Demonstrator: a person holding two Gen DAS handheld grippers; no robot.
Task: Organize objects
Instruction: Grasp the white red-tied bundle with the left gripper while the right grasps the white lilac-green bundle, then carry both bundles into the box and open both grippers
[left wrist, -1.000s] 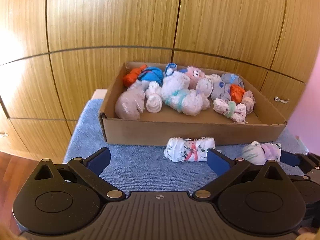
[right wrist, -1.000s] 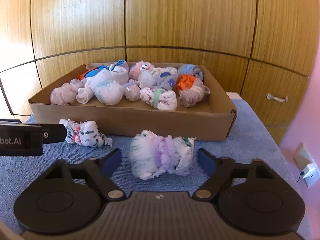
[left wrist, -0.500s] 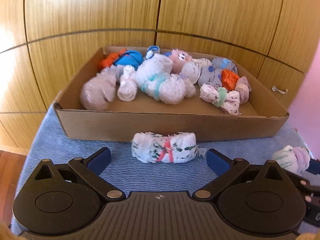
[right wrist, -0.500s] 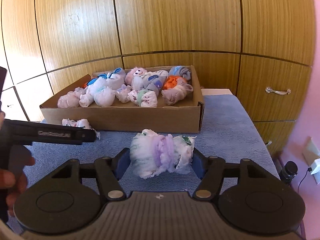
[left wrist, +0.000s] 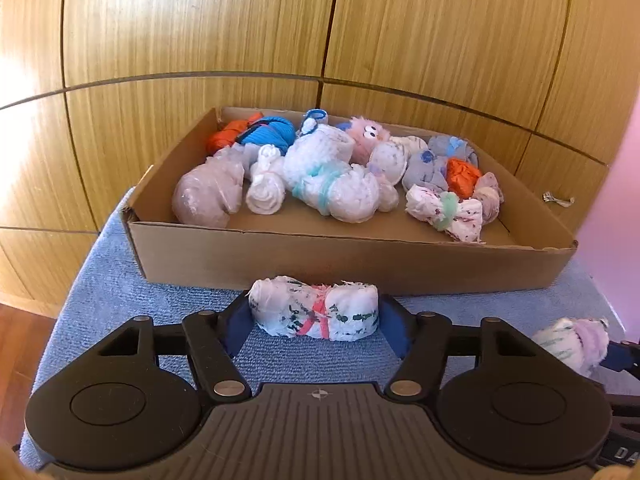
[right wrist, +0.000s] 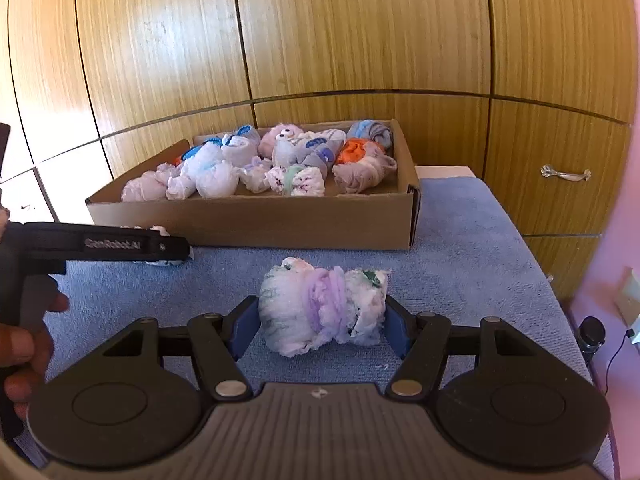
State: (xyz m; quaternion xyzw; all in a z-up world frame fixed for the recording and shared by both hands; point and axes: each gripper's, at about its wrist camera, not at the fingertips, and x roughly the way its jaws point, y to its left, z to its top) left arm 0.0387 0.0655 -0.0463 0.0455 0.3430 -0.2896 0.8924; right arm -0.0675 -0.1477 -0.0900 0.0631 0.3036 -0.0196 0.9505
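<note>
Each bundle lies crosswise between its fingers: left gripper (left wrist: 316,322) closing on the red-tied bundle (left wrist: 314,312), right gripper (right wrist: 322,320) clamping the purple-tied bundle (right wrist: 322,306), box (left wrist: 348,264) beyond.

So there's a shallow brown cardboard box (left wrist: 344,258) sitting on a blue towel-like cloth (left wrist: 132,300), pushed toward the far side, and it's packed with rolled-up sock bundles: a beige one far left, white ones in the middle, an orange and a blue one at the back left, a fuzzy pink one with googly eyes (left wrist: 366,136), plus grey and orange ones on the right. Outside the box, just in front of its near wall, lies a white rolled bundle with green specks and a red band (left wrist: 314,314), on its side. Further right on the cloth is a white bundle with a fuzzy purple band (right wrist: 322,308), also lying sideways.
</note>
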